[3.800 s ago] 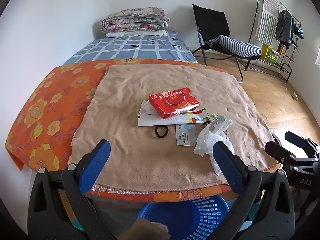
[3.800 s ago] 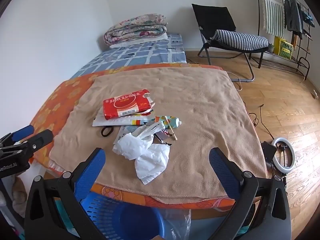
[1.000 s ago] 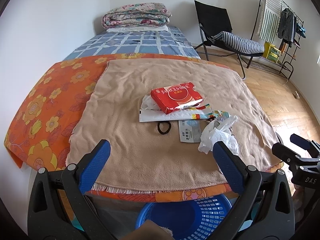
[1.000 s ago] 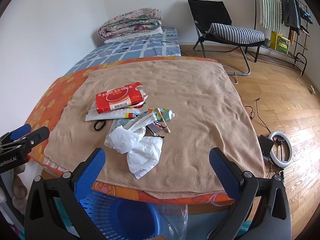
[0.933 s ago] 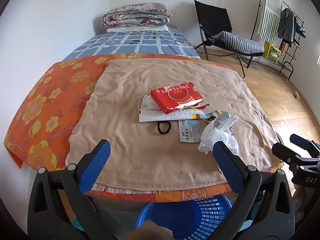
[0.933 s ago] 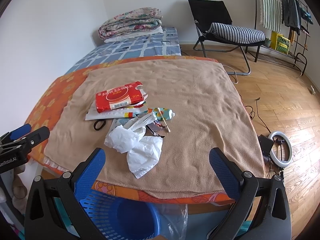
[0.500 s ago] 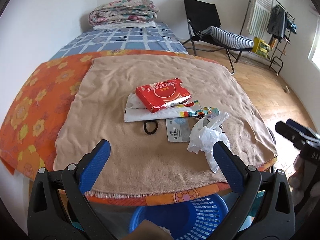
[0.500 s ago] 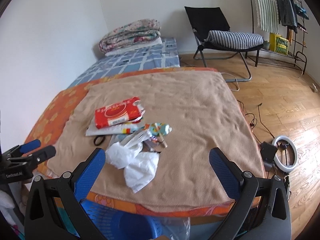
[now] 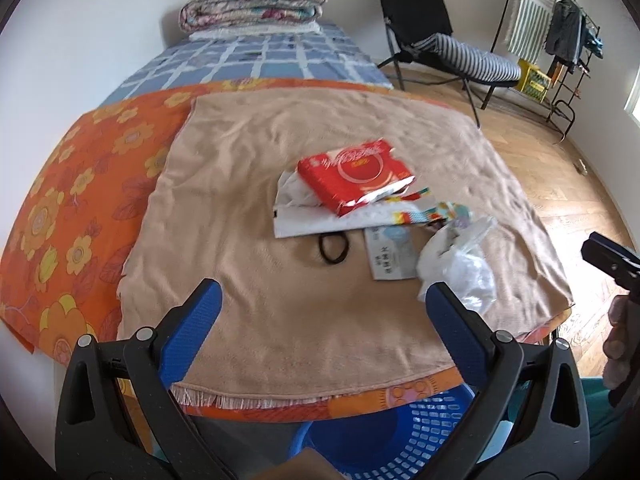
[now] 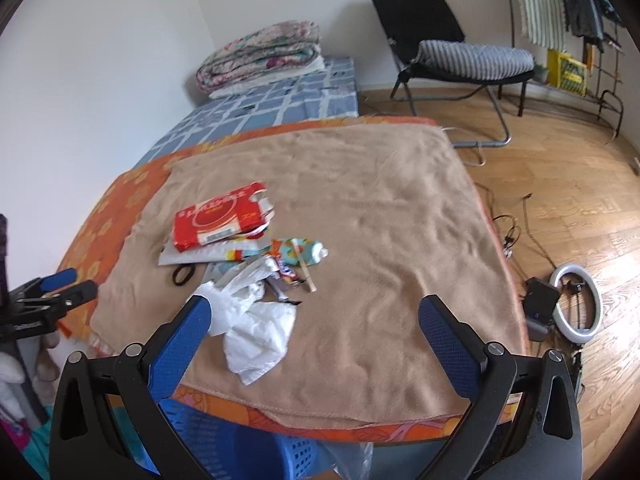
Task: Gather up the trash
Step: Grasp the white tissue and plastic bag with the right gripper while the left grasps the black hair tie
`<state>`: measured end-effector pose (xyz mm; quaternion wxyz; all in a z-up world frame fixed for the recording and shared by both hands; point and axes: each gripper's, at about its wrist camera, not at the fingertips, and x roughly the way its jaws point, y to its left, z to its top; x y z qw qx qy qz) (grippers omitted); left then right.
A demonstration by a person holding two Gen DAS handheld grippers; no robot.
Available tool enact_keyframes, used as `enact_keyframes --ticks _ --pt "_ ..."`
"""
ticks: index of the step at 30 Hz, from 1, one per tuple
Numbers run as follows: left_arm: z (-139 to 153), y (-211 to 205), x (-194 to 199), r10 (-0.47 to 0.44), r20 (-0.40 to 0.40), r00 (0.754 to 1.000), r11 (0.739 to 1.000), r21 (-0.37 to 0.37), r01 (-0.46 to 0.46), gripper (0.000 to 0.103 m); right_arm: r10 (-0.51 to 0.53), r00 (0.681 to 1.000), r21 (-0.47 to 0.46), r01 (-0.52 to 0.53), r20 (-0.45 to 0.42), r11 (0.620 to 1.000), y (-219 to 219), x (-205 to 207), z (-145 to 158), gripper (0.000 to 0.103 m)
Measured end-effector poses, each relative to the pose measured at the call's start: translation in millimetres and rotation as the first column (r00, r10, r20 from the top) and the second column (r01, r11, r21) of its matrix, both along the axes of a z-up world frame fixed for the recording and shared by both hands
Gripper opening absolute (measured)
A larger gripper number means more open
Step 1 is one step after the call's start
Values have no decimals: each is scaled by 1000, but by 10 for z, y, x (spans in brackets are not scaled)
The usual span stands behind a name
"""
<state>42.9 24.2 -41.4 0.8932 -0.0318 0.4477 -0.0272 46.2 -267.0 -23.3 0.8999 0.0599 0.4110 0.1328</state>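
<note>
A pile of trash lies on the tan blanket (image 9: 248, 184): a red tissue pack (image 9: 354, 174) (image 10: 218, 222) on a white envelope (image 9: 320, 220), a black hair tie (image 9: 333, 249), a small paper packet (image 9: 390, 258), a crumpled white plastic bag (image 9: 460, 264) (image 10: 256, 324), a colourful wrapper (image 10: 298, 254) and a wooden stick (image 10: 305, 270). My left gripper (image 9: 320, 320) is open and empty, short of the pile. My right gripper (image 10: 316, 328) is open and empty, with the plastic bag by its left finger. A blue basket (image 9: 404, 436) (image 10: 240, 448) stands below the table's front edge.
An orange flowered cloth (image 9: 72, 208) lies under the blanket. Behind it is a bed with a checked cover (image 9: 256, 56) and folded quilts (image 9: 252, 8). A black folding chair (image 10: 452, 52), a clothes rack (image 9: 560, 40) and a ring light (image 10: 576, 308) stand on the wood floor.
Both grippers have moved forward over the table's front edge toward the pile. The trash now looks larger and closer. Both stay open and empty.
</note>
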Motion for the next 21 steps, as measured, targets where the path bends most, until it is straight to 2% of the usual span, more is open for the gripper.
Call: enact_keyframes --ticks 3,8,11,13,16,18,19,20,21 --pt "-71 -3 75 -11 -23 1000 1000 17 11 103 40 999 -23 -40 -4 999 156 24 -14 103" --pt "-177 -42 290 6 -64 998 996 95 0 103 87 996 -39 -88 -30 995 395 105 -73 103" --pt "-251 47 419 37 -89 995 996 80 -30 103 94 995 -29 -95 -44 995 473 144 -93 103" --pt "-287 112 479 56 -106 993 998 45 -51 102 101 994 -18 -102 -49 995 529 161 -94 103" --pt "-340 181 540 92 -124 988 996 6 -92 86 112 993 -20 -113 -46 993 609 182 -92 103" --pt "-400 179 590 97 -151 984 995 -8 -99 79 116 992 -22 -118 -51 993 650 206 -94 103" --pt "-436 179 619 92 -166 982 995 -30 -98 72 118 992 -23 -119 -55 993 671 221 -101 103" --pt "-470 176 648 90 -181 979 993 -55 -101 60 119 991 -18 -120 -63 993 695 248 -117 103" --pt "-501 182 681 92 -197 976 991 -77 -109 55 120 990 -12 -121 -73 993 710 268 -130 103"
